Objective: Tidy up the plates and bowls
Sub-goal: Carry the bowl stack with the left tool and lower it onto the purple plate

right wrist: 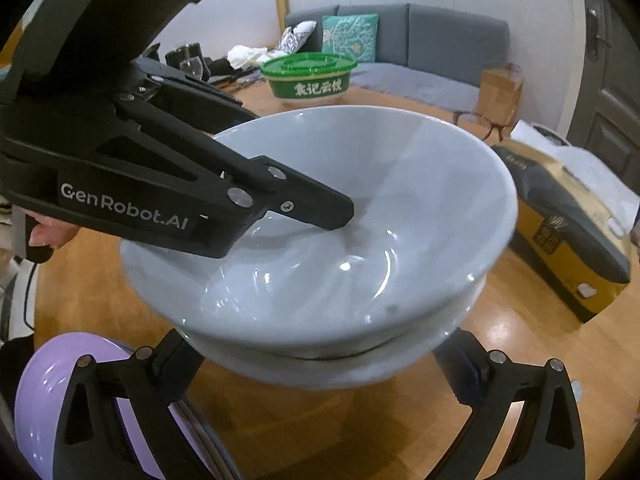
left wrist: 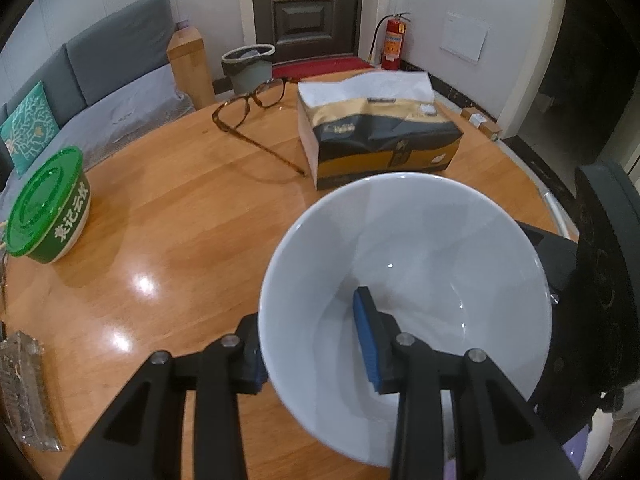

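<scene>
Your left gripper (left wrist: 316, 344) pinches the rim of a glossy white ceramic bowl (left wrist: 404, 248), one finger inside. It seems nested in a second white bowl (right wrist: 332, 364), flanked by your spread right gripper (right wrist: 316, 364), over the round wooden table (left wrist: 192, 216).

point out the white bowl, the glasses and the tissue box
white bowl (left wrist: 420, 240): left wrist view, inner wall.
glasses (left wrist: 250, 106): left wrist view, bridge of the frame.
tissue box (left wrist: 384, 136): left wrist view, dark top face.
</scene>
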